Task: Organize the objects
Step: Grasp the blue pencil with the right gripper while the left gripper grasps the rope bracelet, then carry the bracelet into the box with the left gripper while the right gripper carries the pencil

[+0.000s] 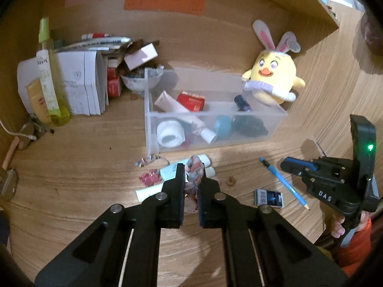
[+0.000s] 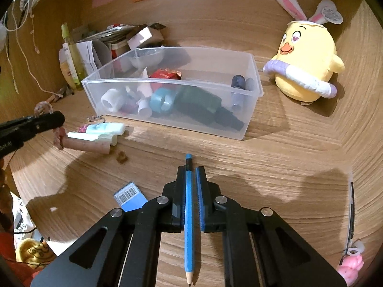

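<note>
My left gripper [image 1: 192, 171] is shut on a braided pink-and-grey cord [image 1: 191, 183], held just above the desk. In the right wrist view the same cord [image 2: 43, 107] loops over that gripper [image 2: 59, 119]. My right gripper [image 2: 190, 168] is shut on a blue pencil [image 2: 188, 215] that runs lengthwise between its pads, black end forward. From the left wrist view, the pencil [image 1: 283, 183] stays low along the desk under the right gripper [image 1: 286, 165]. A clear plastic bin [image 1: 148, 119] [image 2: 167, 119] behind both holds tape rolls, tubes, a red box and dark bottles.
Loose tubes [image 1: 167, 171] [image 2: 105, 128] and a pink tube [image 2: 88, 144] lie before the bin. A small blue barcode box [image 1: 269, 197] [image 2: 130, 195] sits between the grippers. A yellow chick plush [image 1: 275, 76] [image 2: 306, 64] stands right of the bin. Boxes and bottles [image 1: 50, 83] crowd the back left.
</note>
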`<state>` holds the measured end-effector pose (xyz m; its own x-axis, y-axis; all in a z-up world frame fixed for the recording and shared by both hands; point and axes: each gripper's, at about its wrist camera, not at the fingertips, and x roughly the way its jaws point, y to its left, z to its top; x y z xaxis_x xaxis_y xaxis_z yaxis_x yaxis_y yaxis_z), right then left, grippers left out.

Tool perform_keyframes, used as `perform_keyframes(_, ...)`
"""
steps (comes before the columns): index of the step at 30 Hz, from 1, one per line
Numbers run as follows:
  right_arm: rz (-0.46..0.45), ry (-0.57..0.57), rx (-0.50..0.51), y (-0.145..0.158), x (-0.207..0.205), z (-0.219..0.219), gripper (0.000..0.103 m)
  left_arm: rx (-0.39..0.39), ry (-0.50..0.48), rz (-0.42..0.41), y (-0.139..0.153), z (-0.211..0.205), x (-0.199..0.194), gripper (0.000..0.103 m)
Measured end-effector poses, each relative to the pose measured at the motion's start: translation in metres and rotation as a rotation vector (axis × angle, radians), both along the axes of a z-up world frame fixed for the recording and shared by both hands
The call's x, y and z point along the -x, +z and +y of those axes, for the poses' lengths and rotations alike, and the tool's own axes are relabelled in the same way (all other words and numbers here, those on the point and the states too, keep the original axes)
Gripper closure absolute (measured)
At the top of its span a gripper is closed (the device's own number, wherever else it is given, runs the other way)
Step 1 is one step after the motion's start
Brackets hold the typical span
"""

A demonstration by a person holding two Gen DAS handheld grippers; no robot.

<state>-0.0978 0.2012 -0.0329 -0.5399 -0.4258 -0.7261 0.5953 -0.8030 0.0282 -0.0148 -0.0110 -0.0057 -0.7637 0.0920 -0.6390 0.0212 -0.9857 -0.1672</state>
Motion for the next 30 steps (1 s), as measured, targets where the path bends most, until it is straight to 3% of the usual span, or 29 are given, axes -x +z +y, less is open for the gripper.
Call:
perform_keyframes(2, -0.018, -0.005, 0.000, 0.001, 0.001, 0.003, 0.095, 0.003, -0.005, 0.014, 0.005, 0.001, -0.001, 0.096)
perform_keyframes(5, -0.063, 0.009, -0.002, -0.002, 0.007, 0.004, 0.082, 0.007, -0.019, 0.031, 0.011, 0.005, -0.001, 0.096)
perform_keyframes(12, -0.086, 0.036, -0.088, -0.017, 0.017, -0.010, 0.082, 0.015, -0.036, 0.053, 0.016, 0.009, -0.001, 0.096)
perform_keyframes(18, -0.055, 0.070, -0.129, -0.020, 0.016, -0.025, 0.095, -0.001, -0.035, 0.044, 0.015, 0.003, 0.002, 0.096)
perform_keyframes(24, -0.082, 0.075, -0.102, -0.019, 0.021, -0.025, 0.096, 0.000, -0.034, 0.053, 0.019, -0.002, 0.008, 0.096)
perform_keyframes(30, -0.034, 0.053, -0.042, -0.001, 0.019, -0.020, 0.096, 0.017, -0.032, 0.070, 0.028, -0.003, 0.020, 0.096)
